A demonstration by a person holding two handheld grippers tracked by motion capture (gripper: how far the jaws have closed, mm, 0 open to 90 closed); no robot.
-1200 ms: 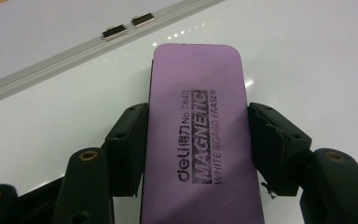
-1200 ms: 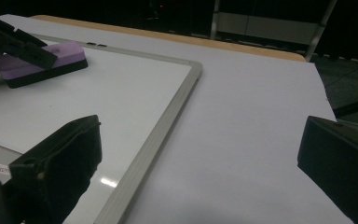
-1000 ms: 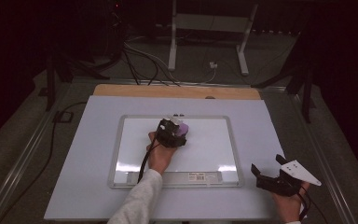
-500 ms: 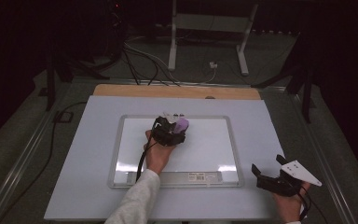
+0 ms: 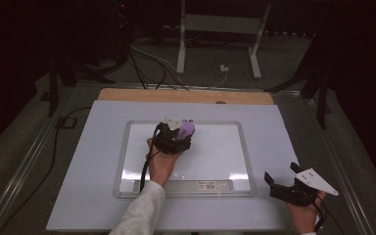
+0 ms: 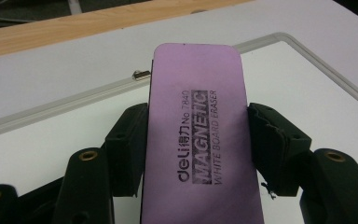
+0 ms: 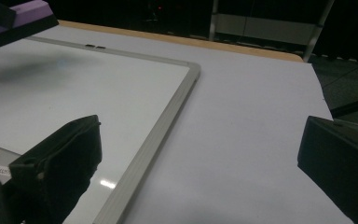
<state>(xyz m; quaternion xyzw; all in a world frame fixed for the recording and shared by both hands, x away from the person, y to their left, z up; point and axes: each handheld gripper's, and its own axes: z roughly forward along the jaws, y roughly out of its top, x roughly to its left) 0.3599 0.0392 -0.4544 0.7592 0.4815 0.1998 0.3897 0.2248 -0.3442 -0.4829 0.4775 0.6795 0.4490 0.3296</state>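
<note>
Left gripper [image 5: 180, 128] is out over the upper middle of the whiteboard [image 5: 235, 147], its jaws pinching the purple magnetic eraser [image 6: 198, 140] by its two long edges, printed back facing the camera. In the left gripper view the eraser juts well ahead of the jaws, toward the board's far frame. Over at the board's near right corner, the right gripper [image 5: 280, 180] hangs above the white table sheet [image 5: 284, 122] with its jaws spread wide and nothing between them.

Where could this go wrong? The pads grip only the eraser's slim sides around mid-length, so a hard push against the board could twist it in the jaws or pop it loose. It's magnetic too: if it snaps flat onto the board, it may be dragged out of the pinch on the next lift.

Hard to read: the eraser's felt face is turned away, so whether it touches the board can't be told. The eraser's near end is cut off at the frame's bottom. The room is dim, and a faint grey patch on the board in the right gripper view could be shadow or leftover ink.
</note>
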